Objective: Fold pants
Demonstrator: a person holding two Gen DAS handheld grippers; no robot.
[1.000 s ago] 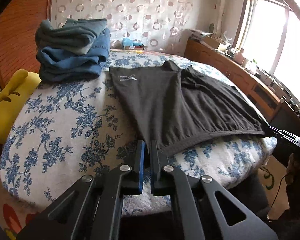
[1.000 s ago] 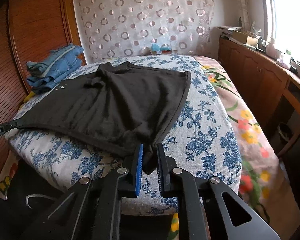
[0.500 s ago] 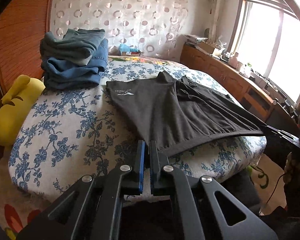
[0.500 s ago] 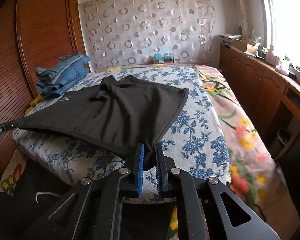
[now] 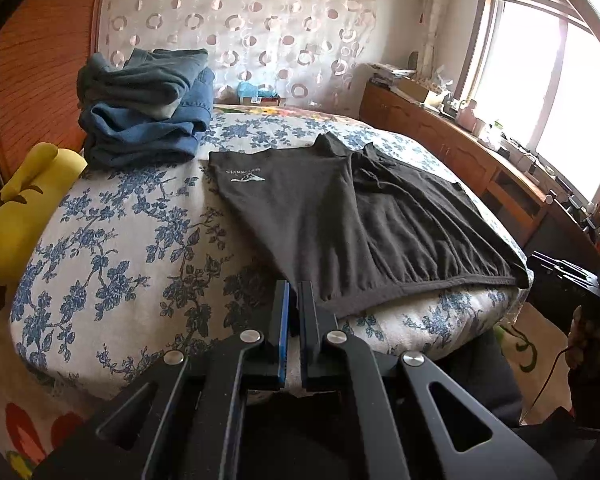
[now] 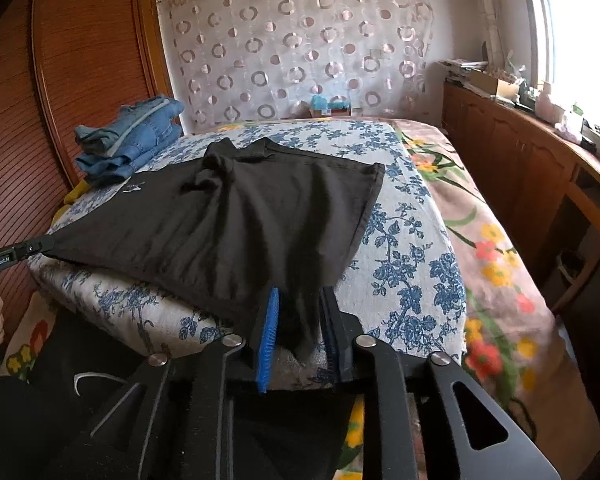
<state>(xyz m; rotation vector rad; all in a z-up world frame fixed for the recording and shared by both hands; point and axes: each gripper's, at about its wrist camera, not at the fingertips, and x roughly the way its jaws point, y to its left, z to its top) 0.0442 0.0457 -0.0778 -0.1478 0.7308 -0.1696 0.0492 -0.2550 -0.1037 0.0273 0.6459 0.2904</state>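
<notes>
Dark grey shorts-style pants lie spread on the blue-flowered bed, waistband toward me. My left gripper is shut on the waistband's left corner at the bed's near edge. In the right wrist view the pants stretch across the bed. My right gripper has its jaws apart, and the waistband's right corner hangs loose between them. The left gripper also shows in the right wrist view, holding the far corner.
A stack of folded jeans sits at the bed's far left, next to a yellow plush toy. A wooden cabinet with clutter runs along the window wall. A wooden wardrobe stands on the left.
Both grippers pulled back toward me, dragging the waistband to the bed's near edge. The right gripper's jaws have opened and let go of the corner.
</notes>
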